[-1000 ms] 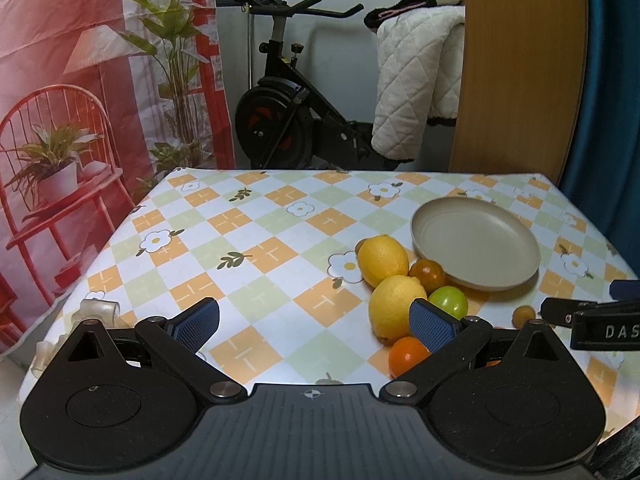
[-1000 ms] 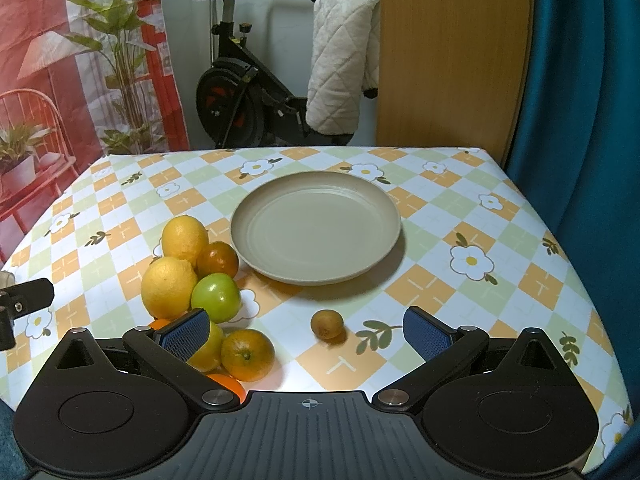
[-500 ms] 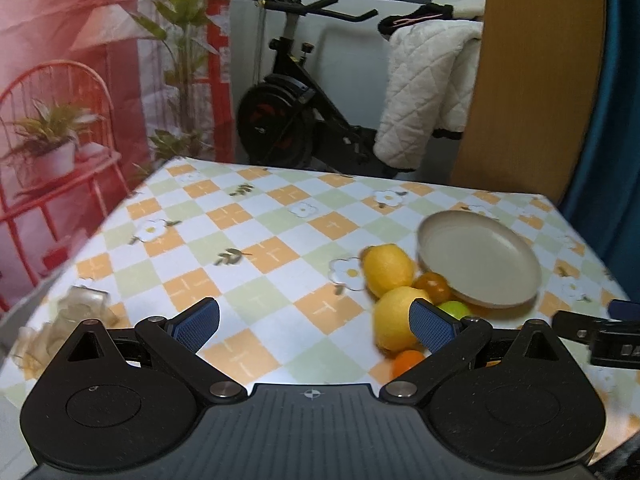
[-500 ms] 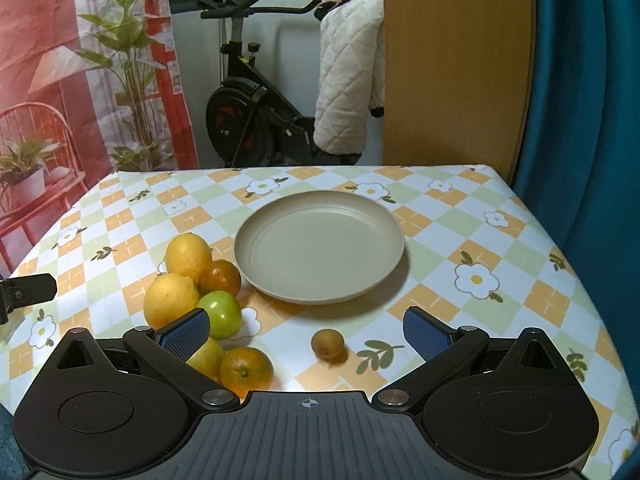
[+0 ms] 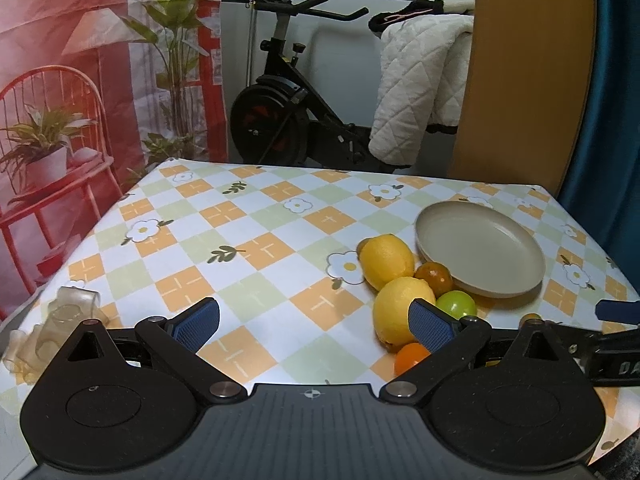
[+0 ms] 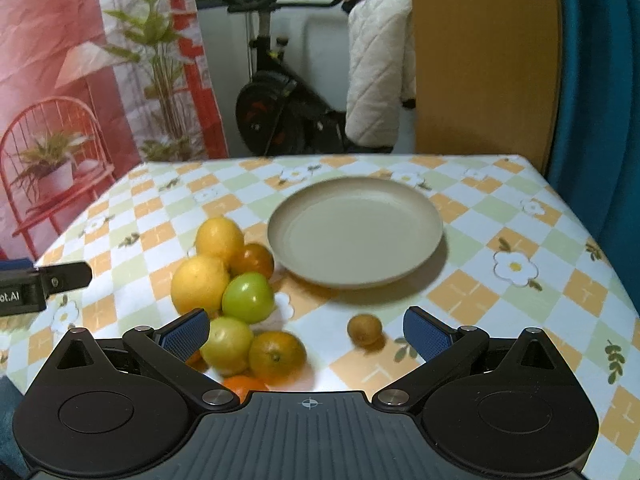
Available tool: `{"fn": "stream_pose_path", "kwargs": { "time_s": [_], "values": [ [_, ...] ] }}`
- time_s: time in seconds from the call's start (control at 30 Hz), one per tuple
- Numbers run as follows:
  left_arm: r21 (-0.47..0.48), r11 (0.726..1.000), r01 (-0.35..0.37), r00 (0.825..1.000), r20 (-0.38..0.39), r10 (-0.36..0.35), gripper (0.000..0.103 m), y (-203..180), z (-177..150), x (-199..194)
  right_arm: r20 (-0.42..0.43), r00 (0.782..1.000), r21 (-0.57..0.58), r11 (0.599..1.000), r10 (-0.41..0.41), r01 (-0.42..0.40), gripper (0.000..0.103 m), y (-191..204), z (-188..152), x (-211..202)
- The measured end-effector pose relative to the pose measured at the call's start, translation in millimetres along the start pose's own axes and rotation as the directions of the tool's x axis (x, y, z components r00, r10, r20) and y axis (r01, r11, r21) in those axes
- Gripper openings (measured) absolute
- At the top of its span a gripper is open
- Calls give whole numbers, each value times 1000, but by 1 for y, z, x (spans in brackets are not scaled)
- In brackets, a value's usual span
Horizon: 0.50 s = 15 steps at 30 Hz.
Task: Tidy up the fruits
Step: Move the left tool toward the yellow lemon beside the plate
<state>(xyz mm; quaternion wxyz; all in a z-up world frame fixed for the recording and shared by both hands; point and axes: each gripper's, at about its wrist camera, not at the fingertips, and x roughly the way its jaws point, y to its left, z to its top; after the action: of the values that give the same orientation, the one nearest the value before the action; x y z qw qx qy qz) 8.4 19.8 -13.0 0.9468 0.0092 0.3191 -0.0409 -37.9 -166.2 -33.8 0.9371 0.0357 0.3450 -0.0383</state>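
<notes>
An empty beige plate (image 6: 355,232) sits on the checkered table; it also shows in the left wrist view (image 5: 480,248). A pile of fruit lies left of it: two lemons (image 6: 199,284) (image 6: 219,239), a green apple (image 6: 248,298), a dark orange (image 6: 253,260), a pale yellow fruit (image 6: 227,345) and an orange (image 6: 277,354). A small brown fruit (image 6: 364,329) lies alone in front of the plate. My right gripper (image 6: 306,332) is open and empty, just short of the pile and the small fruit. My left gripper (image 5: 314,322) is open and empty, left of the pile (image 5: 402,308).
A clear crumpled plastic object (image 5: 60,320) lies at the table's near left corner. An exercise bike (image 5: 288,112) and a wooden panel (image 5: 524,76) stand behind the table. A blue curtain (image 6: 600,80) hangs at the right.
Both grippers have pulled back and tilted up a little, so the table sits lower in view. The fruit and plate have not moved. Both jaws stay open.
</notes>
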Motion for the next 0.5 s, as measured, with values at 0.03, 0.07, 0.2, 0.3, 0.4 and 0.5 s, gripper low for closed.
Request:
{"fn": "stream_pose_path", "kwargs": {
  "time_s": [0.03, 0.07, 0.2, 0.3, 0.4, 0.5],
  "values": [
    [-2, 1000, 7, 1000, -1, -7, 101, 0, -1, 0, -2, 1000, -10, 1000, -11, 11, 103, 1, -1, 1],
    [-3, 1000, 12, 1000, -1, -12, 101, 0, -2, 1, -6, 1000, -18, 1000, -23, 23, 103, 3, -2, 2],
    [9, 1000, 25, 1000, -11, -25, 100, -3, -5, 4, -16, 999, -29, 999, -35, 35, 98, 4, -8, 5],
    [10, 999, 39, 999, -21, -39, 95, -2, -7, 6, -29, 999, -20, 999, -42, 41, 93, 1, -11, 9],
    [8, 998, 56, 998, -29, -55, 93, -2, -9, 7, -38, 998, -19, 999, -39, 38, 90, 0, -13, 12],
    [11, 998, 67, 997, -29, -67, 92, -3, -11, 8, -37, 999, -31, 999, -32, 31, 82, -1, -13, 13]
  ]
}}
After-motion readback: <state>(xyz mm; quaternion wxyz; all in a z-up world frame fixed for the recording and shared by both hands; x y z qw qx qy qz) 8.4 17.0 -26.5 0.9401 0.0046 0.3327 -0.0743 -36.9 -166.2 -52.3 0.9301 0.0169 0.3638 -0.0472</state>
